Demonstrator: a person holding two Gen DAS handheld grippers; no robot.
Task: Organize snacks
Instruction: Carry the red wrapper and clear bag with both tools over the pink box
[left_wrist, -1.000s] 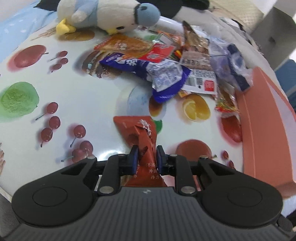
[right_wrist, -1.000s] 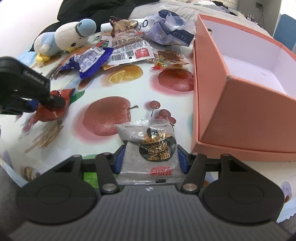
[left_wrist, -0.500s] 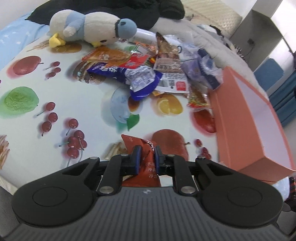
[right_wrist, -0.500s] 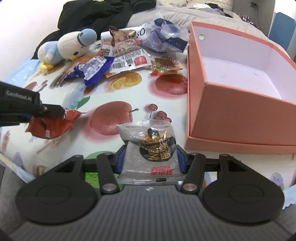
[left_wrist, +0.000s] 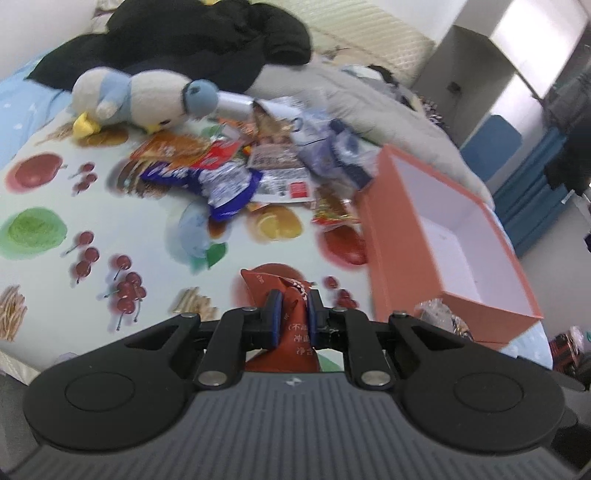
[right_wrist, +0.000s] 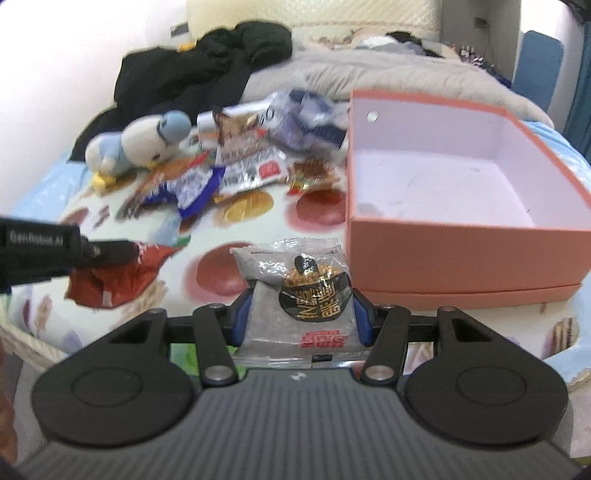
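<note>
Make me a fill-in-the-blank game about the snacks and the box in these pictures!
1. The left hand-held gripper pinches a ____ snack packet.
2. The right hand-held gripper holds a grey packet with a black and ____ label.
3. The inside of the orange box is ____ of snacks.
4. The plush penguin lies beside the snack ____.

Missing words: red; gold; empty; pile

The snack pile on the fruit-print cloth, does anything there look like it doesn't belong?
Yes: a white and blue plush penguin lies on its side at the far edge of the crumpled snack packets, a toy among food. The open salmon-pink cardboard box beside them holds no snacks yet.
</note>
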